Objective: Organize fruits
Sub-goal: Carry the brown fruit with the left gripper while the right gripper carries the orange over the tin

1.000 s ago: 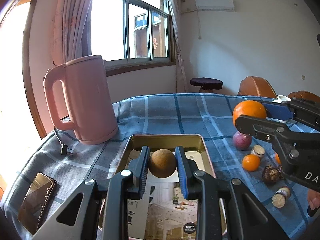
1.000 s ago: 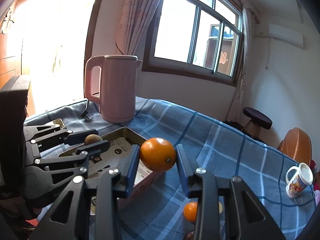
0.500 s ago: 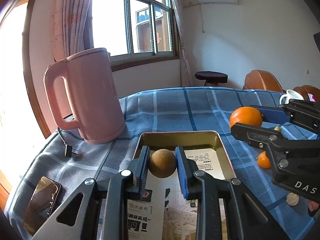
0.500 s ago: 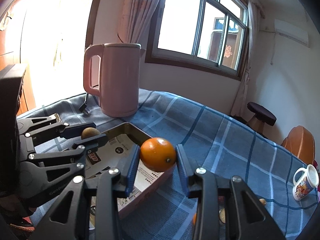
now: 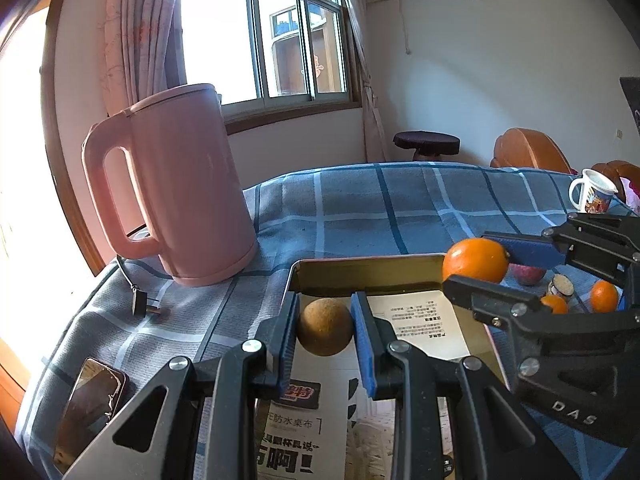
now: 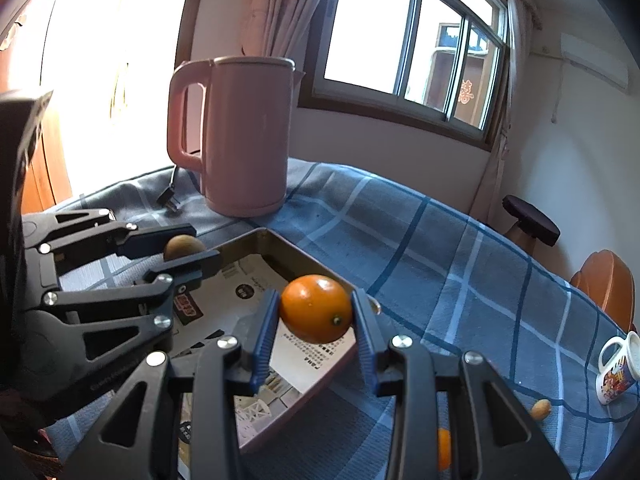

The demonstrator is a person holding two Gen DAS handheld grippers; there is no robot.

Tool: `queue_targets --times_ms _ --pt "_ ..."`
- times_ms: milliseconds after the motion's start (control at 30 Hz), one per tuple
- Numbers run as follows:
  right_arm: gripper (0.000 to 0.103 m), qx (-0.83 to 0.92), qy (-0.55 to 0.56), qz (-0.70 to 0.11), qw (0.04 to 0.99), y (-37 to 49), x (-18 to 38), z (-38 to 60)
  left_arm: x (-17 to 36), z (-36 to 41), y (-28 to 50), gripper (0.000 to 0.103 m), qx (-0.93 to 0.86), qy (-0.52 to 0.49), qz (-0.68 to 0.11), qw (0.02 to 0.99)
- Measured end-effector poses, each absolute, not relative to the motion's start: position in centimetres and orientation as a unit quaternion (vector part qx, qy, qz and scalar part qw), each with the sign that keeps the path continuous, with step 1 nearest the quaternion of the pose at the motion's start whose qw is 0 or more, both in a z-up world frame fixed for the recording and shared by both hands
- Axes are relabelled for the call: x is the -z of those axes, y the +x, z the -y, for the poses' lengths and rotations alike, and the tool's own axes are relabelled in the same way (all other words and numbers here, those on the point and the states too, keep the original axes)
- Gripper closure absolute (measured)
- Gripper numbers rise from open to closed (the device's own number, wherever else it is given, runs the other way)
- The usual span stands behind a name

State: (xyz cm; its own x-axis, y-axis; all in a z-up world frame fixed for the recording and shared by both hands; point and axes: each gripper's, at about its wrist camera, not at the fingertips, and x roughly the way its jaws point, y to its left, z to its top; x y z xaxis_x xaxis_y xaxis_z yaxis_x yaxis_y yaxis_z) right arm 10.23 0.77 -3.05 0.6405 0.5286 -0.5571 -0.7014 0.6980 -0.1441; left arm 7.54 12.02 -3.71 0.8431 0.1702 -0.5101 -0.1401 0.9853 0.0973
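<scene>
My left gripper [image 5: 325,330] is shut on a round brown fruit [image 5: 325,333] and holds it over the near left part of a metal tray [image 5: 360,266] lined with printed paper. My right gripper [image 6: 316,316] is shut on an orange [image 6: 316,308] and holds it over the tray's right edge [image 6: 340,358]. The orange also shows in the left wrist view [image 5: 475,260], and the brown fruit in the right wrist view [image 6: 184,247]. Two small oranges [image 5: 604,296], a reddish fruit [image 5: 528,274] and a cut piece [image 5: 562,285] lie on the cloth to the right of the tray.
A pink kettle [image 5: 176,188] stands behind the tray at the left, its plug [image 5: 144,306] on the blue checked cloth [image 5: 380,208]. A phone [image 5: 90,404] lies at the near left edge. A printed mug [image 5: 594,196] stands at the far right.
Both grippers have moved forward and down over the tray with their fruits still held. The kettle and the tray look closer.
</scene>
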Motion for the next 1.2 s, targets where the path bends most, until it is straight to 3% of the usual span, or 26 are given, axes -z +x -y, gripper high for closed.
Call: queue_targets --times_ms 1200 --pt "0.063 -0.347 -0.207 -0.286 0.869 11.0 6.6 -3.2 6.3 -12.3 8.8 0.075 -0.080 0.048 -0.311 0.946"
